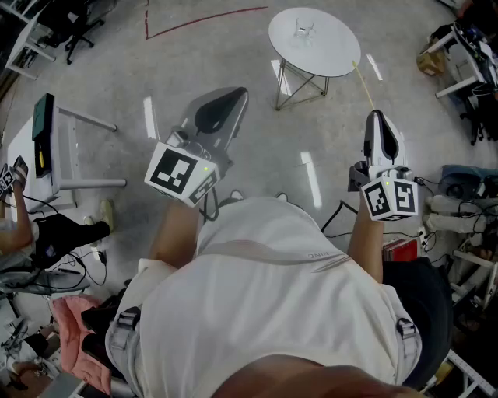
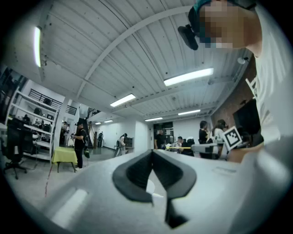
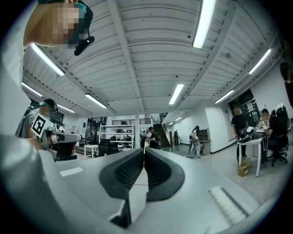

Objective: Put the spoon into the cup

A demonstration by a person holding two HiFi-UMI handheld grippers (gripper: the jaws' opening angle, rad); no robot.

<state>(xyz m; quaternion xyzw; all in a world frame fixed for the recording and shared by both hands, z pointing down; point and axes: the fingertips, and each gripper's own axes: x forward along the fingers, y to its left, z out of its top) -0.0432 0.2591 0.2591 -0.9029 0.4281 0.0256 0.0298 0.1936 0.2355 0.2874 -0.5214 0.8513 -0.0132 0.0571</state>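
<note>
A clear glass cup point(image 1: 304, 31) stands on a small round white table point(image 1: 334, 54) on the floor ahead of me. My right gripper point(image 1: 376, 115) is held level to the right of that table, shut on a thin pale yellow spoon point(image 1: 362, 84) that sticks out forward from its tips toward the table's right edge. In the right gripper view only a sliver of the spoon point(image 3: 145, 145) shows at the closed tips of the right gripper point(image 3: 144, 150). My left gripper point(image 1: 237, 93) hangs left of the table, shut and holding nothing. In the left gripper view the pads of the left gripper point(image 2: 152, 151) meet.
A white desk point(image 1: 74, 144) with a dark device stands at the left, with a seated person point(image 1: 31, 225) and cables below it. Boxes, cables and a red case point(image 1: 401, 249) crowd the right side. A red line point(image 1: 202, 19) marks the grey floor.
</note>
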